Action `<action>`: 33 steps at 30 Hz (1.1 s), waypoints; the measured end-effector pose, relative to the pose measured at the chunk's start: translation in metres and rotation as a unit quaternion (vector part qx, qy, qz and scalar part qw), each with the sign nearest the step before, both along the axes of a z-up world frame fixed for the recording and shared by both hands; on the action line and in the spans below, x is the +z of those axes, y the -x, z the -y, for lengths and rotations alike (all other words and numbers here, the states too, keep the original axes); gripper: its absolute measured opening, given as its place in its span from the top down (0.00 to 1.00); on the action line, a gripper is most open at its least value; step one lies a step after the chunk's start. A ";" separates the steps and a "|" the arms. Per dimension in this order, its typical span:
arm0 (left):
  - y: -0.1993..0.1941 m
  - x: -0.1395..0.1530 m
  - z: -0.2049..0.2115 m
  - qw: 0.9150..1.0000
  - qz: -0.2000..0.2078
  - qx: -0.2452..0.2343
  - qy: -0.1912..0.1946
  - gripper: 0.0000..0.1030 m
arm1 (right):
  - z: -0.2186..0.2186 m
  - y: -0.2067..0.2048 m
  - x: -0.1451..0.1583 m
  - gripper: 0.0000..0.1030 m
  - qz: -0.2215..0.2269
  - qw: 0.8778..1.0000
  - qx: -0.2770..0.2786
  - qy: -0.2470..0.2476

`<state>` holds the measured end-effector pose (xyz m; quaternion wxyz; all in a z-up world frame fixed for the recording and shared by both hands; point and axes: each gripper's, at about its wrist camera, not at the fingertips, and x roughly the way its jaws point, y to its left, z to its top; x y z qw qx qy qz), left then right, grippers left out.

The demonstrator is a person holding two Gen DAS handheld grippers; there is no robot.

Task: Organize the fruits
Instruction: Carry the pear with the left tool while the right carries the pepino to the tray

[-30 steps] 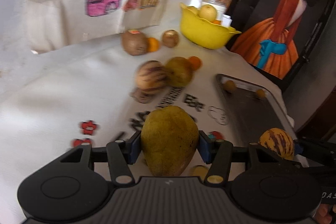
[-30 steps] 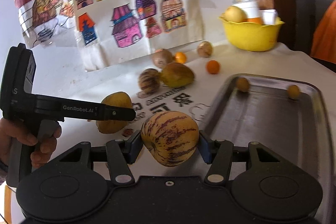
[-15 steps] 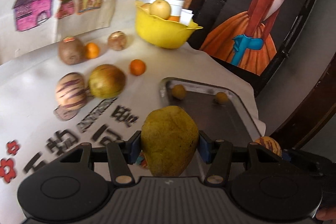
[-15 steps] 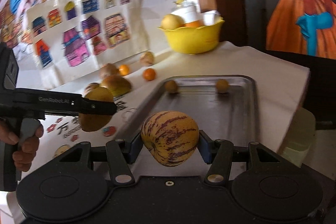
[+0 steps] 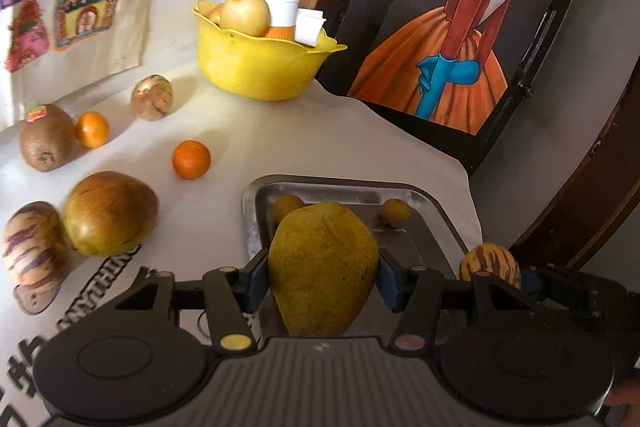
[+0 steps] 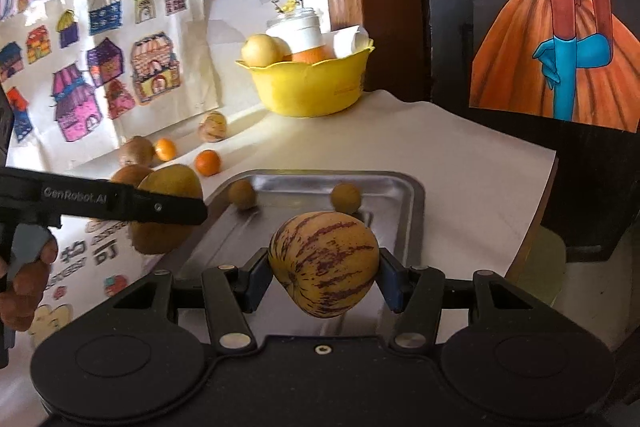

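My left gripper (image 5: 323,277) is shut on a yellow-green mango (image 5: 322,267) and holds it above the near left part of the metal tray (image 5: 340,187). My right gripper (image 6: 323,277) is shut on a striped pepino melon (image 6: 323,263) above the tray's near part (image 6: 408,195). Two small yellow fruits (image 6: 241,194) (image 6: 346,198) lie at the tray's far end. The left gripper with its mango (image 6: 170,215) shows at the left in the right wrist view. The held melon (image 5: 490,263) shows at the right in the left wrist view.
Loose on the white cloth left of the tray lie another mango (image 5: 110,219), a striped melon (image 5: 34,245), a kiwi (image 5: 46,137), two oranges (image 5: 191,159) (image 5: 92,129) and a small pale melon (image 5: 152,97). A yellow bowl (image 5: 256,67) of fruit stands behind. The table edge (image 6: 532,219) runs right of the tray.
Both grippers have moved right and forward over the tray, each still holding its fruit. The tray now lies directly under them.
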<state>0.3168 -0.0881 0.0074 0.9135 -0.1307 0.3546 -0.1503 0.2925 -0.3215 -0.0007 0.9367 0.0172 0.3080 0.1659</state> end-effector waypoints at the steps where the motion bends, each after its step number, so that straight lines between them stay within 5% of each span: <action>1: -0.003 -0.002 0.001 1.000 -0.002 -0.002 0.000 0.43 | 0.000 -0.005 -0.001 0.44 -0.001 1.000 -0.002 0.004; 33: -0.019 -0.023 0.018 0.999 -0.002 -0.027 -0.029 0.43 | -0.006 -0.049 -0.019 0.44 0.042 0.994 0.039 0.091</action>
